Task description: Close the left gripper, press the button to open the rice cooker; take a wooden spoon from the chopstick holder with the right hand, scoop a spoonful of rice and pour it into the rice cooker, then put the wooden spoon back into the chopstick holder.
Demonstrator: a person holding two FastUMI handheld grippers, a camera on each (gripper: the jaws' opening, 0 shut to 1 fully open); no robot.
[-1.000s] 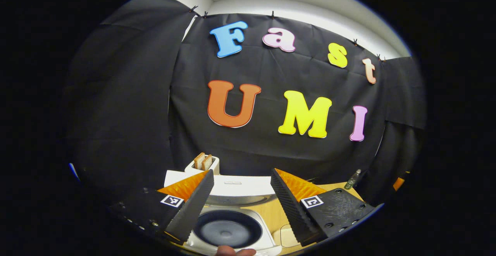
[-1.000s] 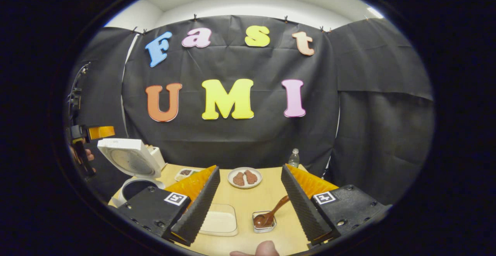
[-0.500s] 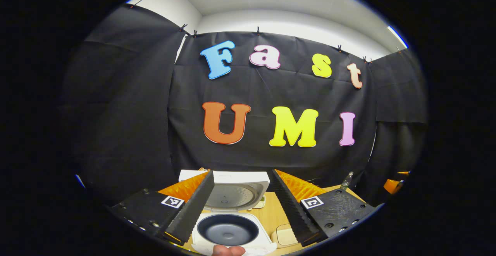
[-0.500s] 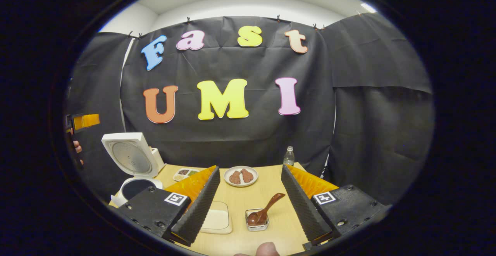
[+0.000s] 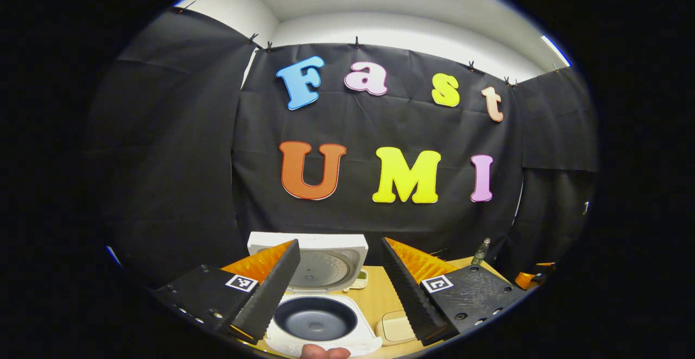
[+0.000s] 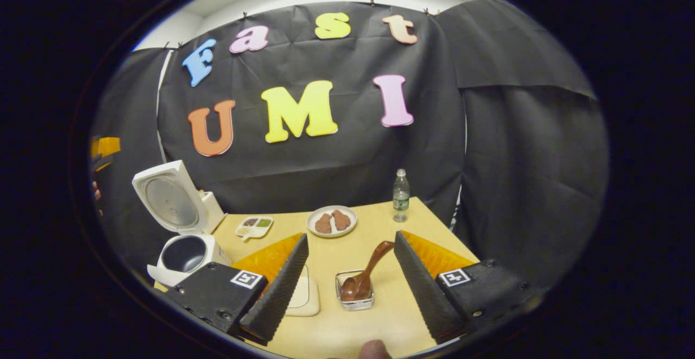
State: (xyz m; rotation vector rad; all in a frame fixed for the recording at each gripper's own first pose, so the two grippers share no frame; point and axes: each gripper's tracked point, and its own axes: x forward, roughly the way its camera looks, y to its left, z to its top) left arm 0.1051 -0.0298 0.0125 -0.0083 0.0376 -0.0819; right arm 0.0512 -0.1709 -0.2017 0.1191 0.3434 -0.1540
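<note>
Rice cooker [image 5: 320, 321] lid up, pot bare, below left gripper [image 5: 339, 288], jaws wide; right gripper [image 6: 350, 285] spread wide over wooden spoon [image 6: 365, 272], bowl-down in its holder [image 6: 354, 299].

The right gripper [image 6: 347, 288] hangs spread wide above the worktop [image 6: 380, 321], a wooden spoon [image 6: 365, 272] leaning in its holder [image 6: 354, 300] between the fingers; the rice cooker [image 6: 182, 250] stands open.
</note>
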